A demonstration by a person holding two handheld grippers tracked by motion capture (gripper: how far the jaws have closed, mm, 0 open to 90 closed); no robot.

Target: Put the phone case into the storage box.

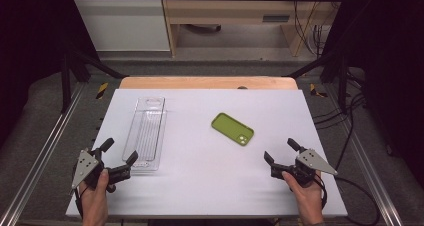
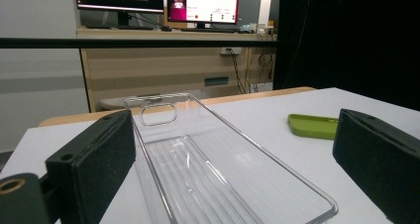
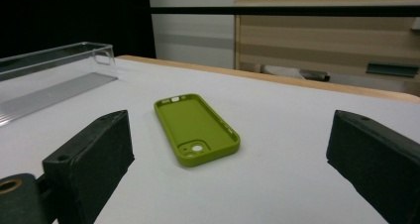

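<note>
the left gripper (image 1: 119, 151) has its jaws spread wide and empty, low over the white table (image 1: 200, 186), with the near end of the clear tray (image 1: 146, 131) lying between them, untouched. the right gripper (image 1: 281, 151) is also wide and holds nothing, aimed toward the green phone case (image 1: 232, 129), which lies flat, hollow side up, to the right of the tray and well apart from it

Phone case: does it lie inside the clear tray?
No, the green phone case lies open side up on the bare table, apart from the clear tray and to its right.
</note>
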